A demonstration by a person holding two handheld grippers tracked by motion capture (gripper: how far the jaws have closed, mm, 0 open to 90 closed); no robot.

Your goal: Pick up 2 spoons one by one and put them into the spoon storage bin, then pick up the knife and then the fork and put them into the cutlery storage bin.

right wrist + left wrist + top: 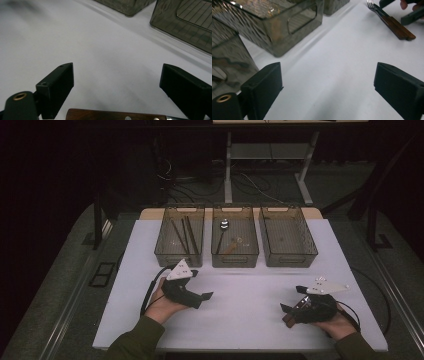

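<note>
A fork with a dark wooden handle [289, 319] lies on the white table [240, 285] at the front right. My right gripper [292, 312] hovers over it, open, and the handle [115, 115] runs crosswise low between its jaws without either pad pressing on it. In the left gripper view the fork [395, 25] lies far off at the top right, tines towards the bins. My left gripper [202, 297] sits at the front left, pointing right. Its jaws [328, 82] stand wide open over bare table with nothing between them.
Three smoky translucent bins line the back of the table. The left bin [179, 254] holds dark chopsticks, the middle bin [235, 256] a spoon and a wooden-handled utensil, and the right bin [288, 255] looks bare. Cables trail from both grippers.
</note>
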